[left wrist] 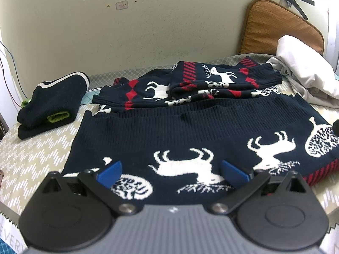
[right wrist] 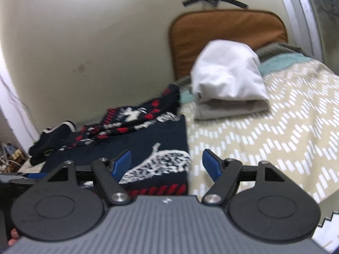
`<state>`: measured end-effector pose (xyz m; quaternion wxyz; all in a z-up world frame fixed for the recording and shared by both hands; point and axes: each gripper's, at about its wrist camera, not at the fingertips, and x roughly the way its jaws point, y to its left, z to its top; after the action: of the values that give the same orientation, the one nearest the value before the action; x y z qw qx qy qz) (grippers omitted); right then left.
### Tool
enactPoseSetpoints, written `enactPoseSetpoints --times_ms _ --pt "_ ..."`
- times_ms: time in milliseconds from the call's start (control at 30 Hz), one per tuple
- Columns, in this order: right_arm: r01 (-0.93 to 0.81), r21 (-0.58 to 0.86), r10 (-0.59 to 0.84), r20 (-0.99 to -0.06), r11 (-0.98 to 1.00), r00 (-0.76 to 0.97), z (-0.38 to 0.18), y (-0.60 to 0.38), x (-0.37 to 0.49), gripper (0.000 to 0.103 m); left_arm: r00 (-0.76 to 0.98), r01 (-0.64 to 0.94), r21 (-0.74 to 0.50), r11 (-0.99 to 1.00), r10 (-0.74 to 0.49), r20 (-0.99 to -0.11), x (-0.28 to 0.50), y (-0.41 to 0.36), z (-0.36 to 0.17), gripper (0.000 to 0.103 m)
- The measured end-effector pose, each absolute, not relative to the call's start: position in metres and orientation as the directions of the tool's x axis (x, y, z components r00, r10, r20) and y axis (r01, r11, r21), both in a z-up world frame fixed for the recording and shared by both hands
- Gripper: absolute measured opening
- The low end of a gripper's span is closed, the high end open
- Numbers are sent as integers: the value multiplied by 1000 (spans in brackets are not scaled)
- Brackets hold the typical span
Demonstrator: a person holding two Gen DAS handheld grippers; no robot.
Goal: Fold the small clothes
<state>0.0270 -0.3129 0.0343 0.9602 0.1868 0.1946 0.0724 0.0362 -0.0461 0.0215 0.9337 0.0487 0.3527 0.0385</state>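
Observation:
A navy knit sweater [left wrist: 190, 131] with white reindeer and red trim lies on the bed, its lower half folded up over the body and its sleeves bunched at the far side [left wrist: 211, 78]. My left gripper [left wrist: 171, 172] is open and empty just above the sweater's near edge. The sweater's right edge also shows in the right wrist view [right wrist: 161, 148]. My right gripper [right wrist: 166, 165] is open and empty over that right edge, its blue fingertips [right wrist: 208, 165] apart.
A folded navy garment with green cuff [left wrist: 50, 103] lies at the left. A folded white cloth [right wrist: 228, 80] lies at the right, near a brown cushion [right wrist: 228, 33] against the wall. The bedspread [right wrist: 275, 131] is beige with white dashes.

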Motion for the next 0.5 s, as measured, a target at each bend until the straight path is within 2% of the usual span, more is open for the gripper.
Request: enactPoseSetpoints --times_ms 167,333,433,500 --pt "-80 383 222 -344 920 912 35 -311 29 76 752 -37 113 993 102 -651 35 -45 21 103" --pt "-23 303 167 -457 953 874 31 -300 43 76 754 -36 112 993 101 -649 34 -45 21 103" --pt "-18 228 128 -481 973 867 31 -289 44 76 755 -35 112 993 100 -648 34 -45 21 103" --pt "-19 230 130 -481 973 867 31 -290 43 76 757 -34 112 993 99 -646 33 -45 20 103"
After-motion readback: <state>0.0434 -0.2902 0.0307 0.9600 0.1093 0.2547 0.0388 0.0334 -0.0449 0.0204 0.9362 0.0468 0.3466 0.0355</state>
